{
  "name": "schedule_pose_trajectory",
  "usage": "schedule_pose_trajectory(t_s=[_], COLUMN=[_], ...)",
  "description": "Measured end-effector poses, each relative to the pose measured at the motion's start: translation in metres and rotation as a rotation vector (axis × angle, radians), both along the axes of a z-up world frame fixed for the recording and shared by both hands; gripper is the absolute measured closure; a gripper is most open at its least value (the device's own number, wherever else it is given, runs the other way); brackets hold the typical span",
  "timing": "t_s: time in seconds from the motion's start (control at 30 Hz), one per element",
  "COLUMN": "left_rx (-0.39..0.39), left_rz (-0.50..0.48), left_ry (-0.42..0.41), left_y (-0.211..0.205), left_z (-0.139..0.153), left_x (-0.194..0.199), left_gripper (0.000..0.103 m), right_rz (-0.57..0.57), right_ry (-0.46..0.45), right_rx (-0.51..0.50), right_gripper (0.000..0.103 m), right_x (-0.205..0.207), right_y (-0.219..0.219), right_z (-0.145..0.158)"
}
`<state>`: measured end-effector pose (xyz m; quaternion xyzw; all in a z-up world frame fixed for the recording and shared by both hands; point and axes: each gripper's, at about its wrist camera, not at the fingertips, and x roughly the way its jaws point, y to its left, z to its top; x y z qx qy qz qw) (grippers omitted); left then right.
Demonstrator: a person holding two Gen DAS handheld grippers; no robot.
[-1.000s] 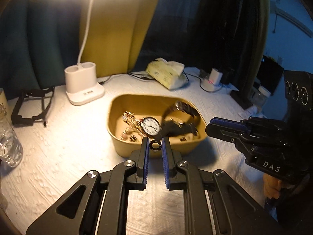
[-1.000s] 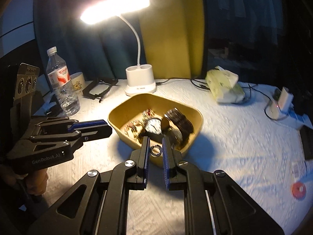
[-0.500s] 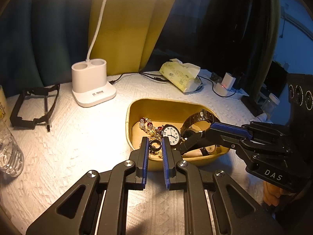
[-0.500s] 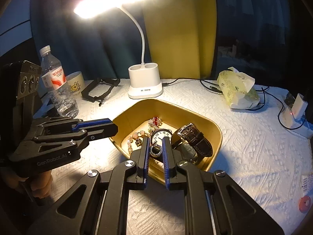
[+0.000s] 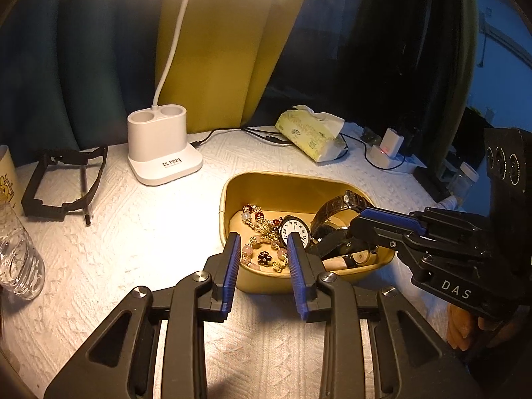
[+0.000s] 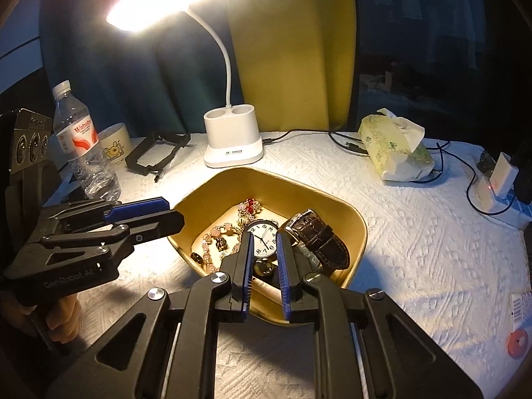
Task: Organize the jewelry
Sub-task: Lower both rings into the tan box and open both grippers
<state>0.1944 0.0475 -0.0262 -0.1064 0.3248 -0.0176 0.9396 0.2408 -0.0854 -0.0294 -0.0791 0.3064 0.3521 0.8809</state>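
A yellow tray (image 5: pixel 232 183) (image 6: pixel 352 219) holds a white-faced pocket watch (image 5: pixel 296 227) (image 6: pixel 264 236), a brown leather watch (image 5: pixel 342 204) (image 6: pixel 316 237), beaded bracelets (image 5: pixel 259 222) (image 6: pixel 219 232) and a ring (image 6: pixel 264 267). My left gripper (image 5: pixel 262 242) hovers open over the tray's near rim, empty; it also shows at the left in the right wrist view (image 6: pixel 173 217). My right gripper (image 6: pixel 263 242) is open over the pocket watch, with the ring lying loose below; its fingers (image 5: pixel 382 219) reach in from the right.
A white desk lamp (image 5: pixel 163 153) (image 6: pixel 232 139) stands behind the tray. A tissue pack (image 5: pixel 309 133) (image 6: pixel 395 146), cables and a charger (image 6: pixel 498 179) lie to the right. A black frame (image 5: pixel 63 179), a mug (image 6: pixel 114 144) and a water bottle (image 6: pixel 83 143) sit left.
Both grippers moved over the tray and opened. The rings they held are out of the jaws; one now lies in the tray under my right gripper.
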Motion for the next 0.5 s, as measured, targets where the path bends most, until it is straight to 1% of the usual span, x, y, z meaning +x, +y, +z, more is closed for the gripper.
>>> schedule_pose_trajectory(t_s=[0.07, 0.33, 0.43, 0.5], left_rx=[0.004, 0.018, 0.024, 0.025], left_rz=[-0.002, 0.004, 0.007, 0.008], left_ry=[-0.004, -0.022, -0.025, -0.027], left_y=[-0.002, -0.007, -0.009, -0.010], left_z=[0.002, 0.010, 0.012, 0.013], left_x=[-0.003, -0.016, -0.023, -0.027], left_gripper=[0.072, 0.072, 0.072, 0.072], right_rz=[-0.005, -0.024, -0.031, -0.035], right_ry=[-0.001, -0.008, -0.015, -0.016], right_rx=[0.000, 0.008, 0.013, 0.015], right_gripper=[0.082, 0.059, 0.054, 0.053], right_x=[-0.002, -0.012, -0.018, -0.022], right_y=[-0.002, -0.011, -0.015, -0.017], right_z=[0.001, 0.005, 0.006, 0.007])
